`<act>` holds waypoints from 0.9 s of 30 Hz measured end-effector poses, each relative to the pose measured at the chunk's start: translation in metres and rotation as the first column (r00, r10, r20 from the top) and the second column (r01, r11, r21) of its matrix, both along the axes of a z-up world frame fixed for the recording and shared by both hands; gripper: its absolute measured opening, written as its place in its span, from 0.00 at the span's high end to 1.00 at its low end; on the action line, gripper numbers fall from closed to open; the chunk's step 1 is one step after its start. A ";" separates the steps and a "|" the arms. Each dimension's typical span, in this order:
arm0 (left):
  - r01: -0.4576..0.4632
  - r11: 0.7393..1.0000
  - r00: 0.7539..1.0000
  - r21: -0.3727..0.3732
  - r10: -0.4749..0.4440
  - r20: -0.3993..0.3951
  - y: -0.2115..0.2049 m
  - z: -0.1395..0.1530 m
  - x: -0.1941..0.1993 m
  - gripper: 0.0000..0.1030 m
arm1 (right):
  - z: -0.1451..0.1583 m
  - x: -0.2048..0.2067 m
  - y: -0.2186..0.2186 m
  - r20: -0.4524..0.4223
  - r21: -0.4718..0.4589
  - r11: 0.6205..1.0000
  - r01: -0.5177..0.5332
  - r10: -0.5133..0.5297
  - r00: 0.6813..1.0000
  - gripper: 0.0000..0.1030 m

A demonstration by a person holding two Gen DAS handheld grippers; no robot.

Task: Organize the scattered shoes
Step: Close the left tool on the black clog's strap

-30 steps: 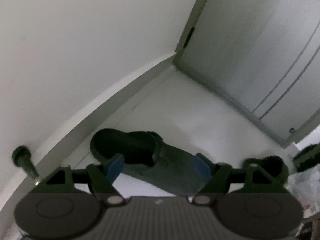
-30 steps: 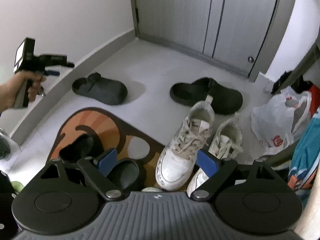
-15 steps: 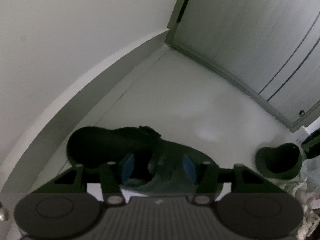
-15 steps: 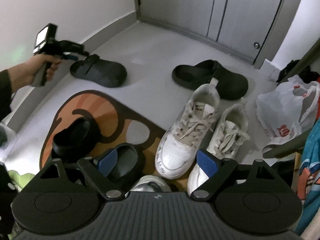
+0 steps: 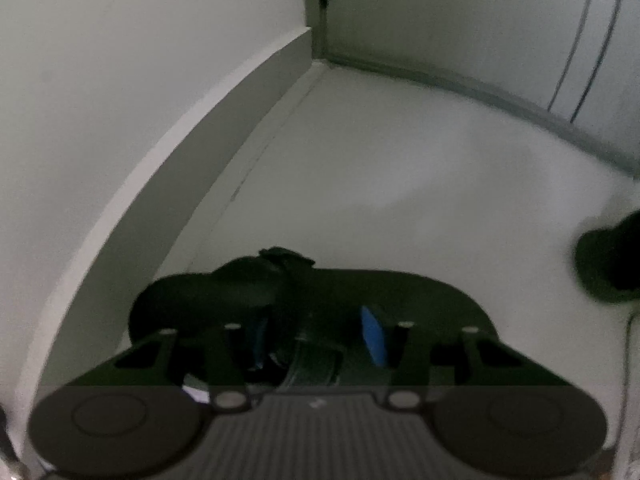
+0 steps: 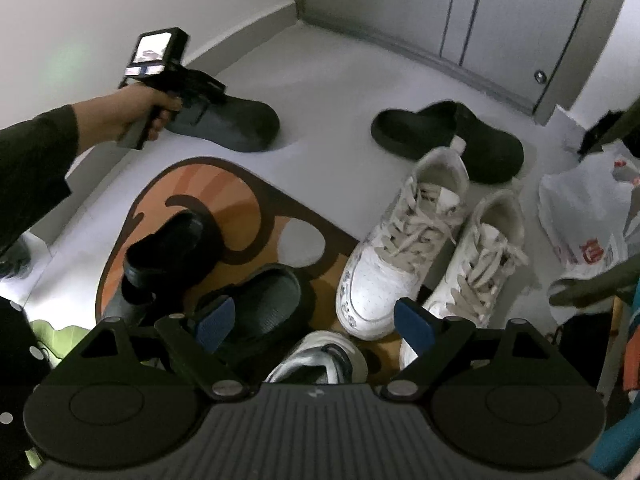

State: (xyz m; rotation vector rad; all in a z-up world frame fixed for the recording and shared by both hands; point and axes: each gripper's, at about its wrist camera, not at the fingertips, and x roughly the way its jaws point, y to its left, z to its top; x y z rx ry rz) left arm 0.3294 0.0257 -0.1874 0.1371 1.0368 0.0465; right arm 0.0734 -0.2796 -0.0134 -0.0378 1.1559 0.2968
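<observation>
A dark grey clog (image 5: 400, 292) lies on the pale floor by the left wall; it also shows in the right wrist view (image 6: 236, 120). My left gripper (image 5: 316, 336) is down on it, its jaws narrowed around the clog's collar and heel strap. A matching dark clog (image 6: 448, 138) lies further right; its toe shows in the left wrist view (image 5: 612, 268). My right gripper (image 6: 312, 320) is open and empty above the mat, over a white shoe (image 6: 320, 360). Two white sneakers (image 6: 400, 256) stand side by side to the right.
An orange and brown mat (image 6: 240, 220) holds two black slippers (image 6: 172, 248). A white plastic bag (image 6: 584, 232) lies at the right. Grey closet doors (image 6: 460, 12) close the far end. The wall and baseboard (image 5: 200, 160) run along the left.
My left gripper has come down onto the grey clog and its jaws have narrowed around the collar. My right gripper has drifted forward over the mat and stayed open.
</observation>
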 end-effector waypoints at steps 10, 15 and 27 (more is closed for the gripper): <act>0.029 1.000 1.000 0.002 -0.029 0.005 -0.003 0.008 -0.006 0.64 | -0.002 -0.001 0.000 0.000 -0.013 1.000 0.000 0.000 1.000 0.12; 0.104 0.994 0.994 0.013 -0.104 0.011 -0.011 0.015 -0.015 0.64 | -0.004 0.000 -0.001 -0.001 -0.021 1.000 0.005 -0.005 1.000 0.12; 0.289 0.956 0.957 -0.054 -0.288 0.030 -0.027 0.043 -0.046 0.76 | -0.004 -0.002 0.003 0.022 -0.050 0.999 -0.021 0.022 1.000 0.12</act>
